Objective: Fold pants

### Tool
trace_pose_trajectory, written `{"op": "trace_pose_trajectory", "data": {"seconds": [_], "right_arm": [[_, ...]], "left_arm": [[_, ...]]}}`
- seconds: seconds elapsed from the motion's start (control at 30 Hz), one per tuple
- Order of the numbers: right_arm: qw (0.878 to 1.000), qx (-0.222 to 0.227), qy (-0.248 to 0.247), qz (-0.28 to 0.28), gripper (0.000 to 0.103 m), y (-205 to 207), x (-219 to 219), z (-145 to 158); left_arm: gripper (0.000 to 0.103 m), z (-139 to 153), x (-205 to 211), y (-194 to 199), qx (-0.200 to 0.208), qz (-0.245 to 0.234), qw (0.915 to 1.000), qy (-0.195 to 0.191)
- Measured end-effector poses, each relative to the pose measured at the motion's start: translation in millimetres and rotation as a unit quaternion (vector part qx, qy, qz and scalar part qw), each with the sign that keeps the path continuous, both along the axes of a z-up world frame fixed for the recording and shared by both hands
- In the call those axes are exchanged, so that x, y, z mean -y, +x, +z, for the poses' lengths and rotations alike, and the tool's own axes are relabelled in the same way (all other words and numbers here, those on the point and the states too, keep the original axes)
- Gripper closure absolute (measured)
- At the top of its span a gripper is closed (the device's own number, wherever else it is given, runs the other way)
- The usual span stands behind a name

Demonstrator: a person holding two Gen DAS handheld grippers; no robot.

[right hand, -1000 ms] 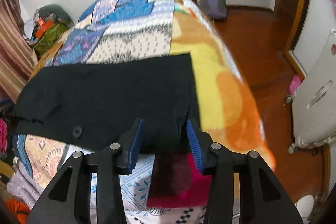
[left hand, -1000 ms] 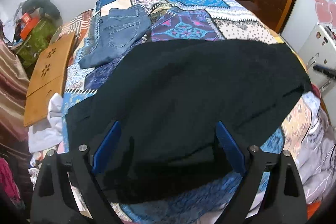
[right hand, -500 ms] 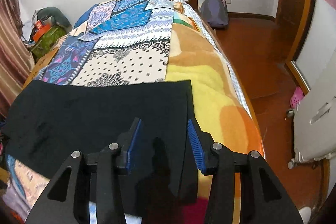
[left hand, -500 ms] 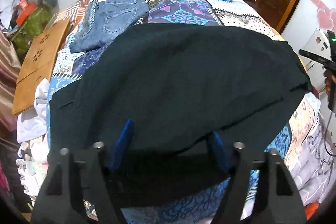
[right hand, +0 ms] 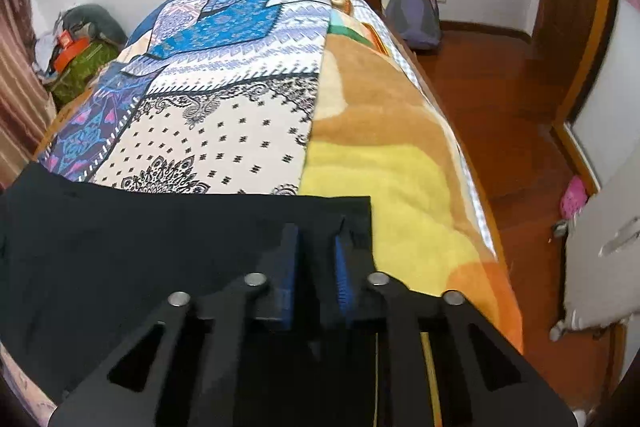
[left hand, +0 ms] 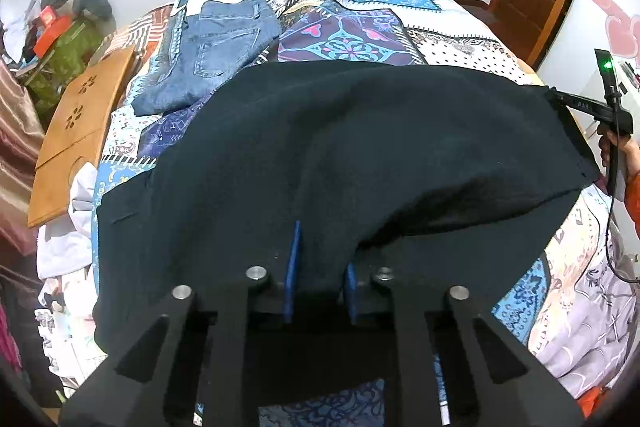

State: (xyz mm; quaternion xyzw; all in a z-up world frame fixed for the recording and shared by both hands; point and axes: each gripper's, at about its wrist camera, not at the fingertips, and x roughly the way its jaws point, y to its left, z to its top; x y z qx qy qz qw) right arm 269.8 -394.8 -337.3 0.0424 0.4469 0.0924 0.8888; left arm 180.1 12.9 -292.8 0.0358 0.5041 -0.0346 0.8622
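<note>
You are pinching the near edge of the black pants point(left hand: 360, 155) in both tools: the left tool point(left hand: 318, 279) is nearly shut on a raised fold, the right tool point(right hand: 316, 267) is gripping cloth near the corner. The pants are lying across the patchwork bedspread point(left hand: 352, 15), their near edge lifting. You seem to be starting the fold; next you are likely carrying both grips forward together, keeping the edge taut.
</note>
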Motion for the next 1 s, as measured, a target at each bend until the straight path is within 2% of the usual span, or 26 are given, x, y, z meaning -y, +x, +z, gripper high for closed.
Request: {"op": "trace_pose_trajectory", "data": {"seconds": [0.13,0.27,0.4,0.47,0.53,0.57,0.67,0.87,1.0], "right_arm": [[0.999,0.027,-0.041,0.006,0.094,-3,-5,12],[0.998,0.044,-0.036,-0.016,0.094,3,3,23],[0.998,0.022,-0.054,-0.015,0.092,15,-7,14],[0.998,0.002,-0.067,-0.013,0.089,17,-12,9],[0.997,-0.004,-0.078,-0.018,0.076,14,-13,12],[0.997,-0.002,-0.078,-0.018,0.074,10,-13,17],[0.997,0.017,-0.069,-0.018,0.066,-2,-14,38],[0.997,0.062,-0.043,0.021,0.063,-23,-43,85],[0.993,0.087,-0.02,0.08,0.059,-31,-89,113]], "left_arm": [[0.09,8,2,-10,0.007,-0.005,1.0,0.001],[0.09,10,3,-19,0.004,-0.006,0.9998,-0.016],[0.09,0,5,-24,-0.01,-0.007,0.9998,-0.019],[0.084,1,3,-26,-0.01,-0.003,0.9997,-0.021],[0.076,6,-2,-29,-0.009,0.001,0.9995,-0.029],[0.068,8,-3,-31,-0.008,0.002,0.9995,-0.031],[0.055,20,-14,-41,0.006,0.008,0.9992,-0.039],[0.045,52,-56,-58,0.053,0.053,0.9961,-0.047],[0.045,66,-103,-54,0.069,0.098,0.9921,-0.038]]}}
